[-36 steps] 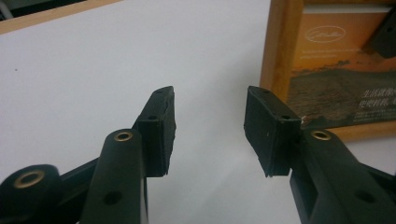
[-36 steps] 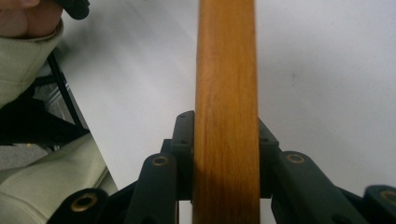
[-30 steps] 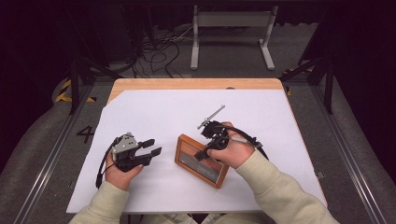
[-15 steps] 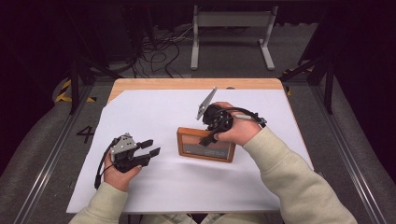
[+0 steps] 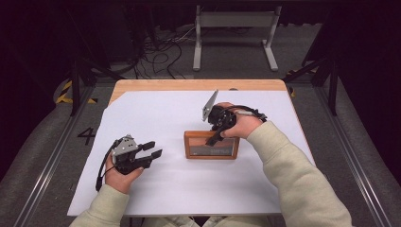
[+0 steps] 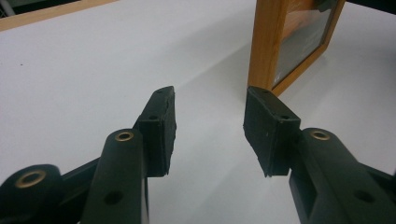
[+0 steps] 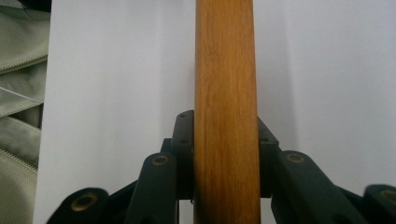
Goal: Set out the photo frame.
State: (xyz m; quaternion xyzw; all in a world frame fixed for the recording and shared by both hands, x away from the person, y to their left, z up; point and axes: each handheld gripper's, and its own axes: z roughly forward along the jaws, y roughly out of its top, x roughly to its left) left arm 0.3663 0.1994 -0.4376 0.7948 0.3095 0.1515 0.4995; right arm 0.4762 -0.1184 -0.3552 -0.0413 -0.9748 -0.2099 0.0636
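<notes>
— Your right claw [image 5: 213, 140] is clamped on the frame [image 5: 211, 145], yes?
— From above, yes: it grips the frame's top rail at the left end. The frame stands near the middle of the table [image 5: 156, 187], a little toward its right edge. Your left claw [image 5: 152, 150] rests near the left edge with its jaws apart and nothing between them, well apart from the frame.
— And along your left claw [image 6: 209, 130]?
— Both jaws stand apart over bare white table [image 6: 93, 56]; the frame [image 6: 268, 42] stands upright just beyond the right jaw.
— Your right claw's [image 7: 226, 154] own view?
— The jaws press both faces of the frame's [image 7: 226, 93] wooden rail. Your sleeve [image 7: 18, 93] lies at the left.
</notes>
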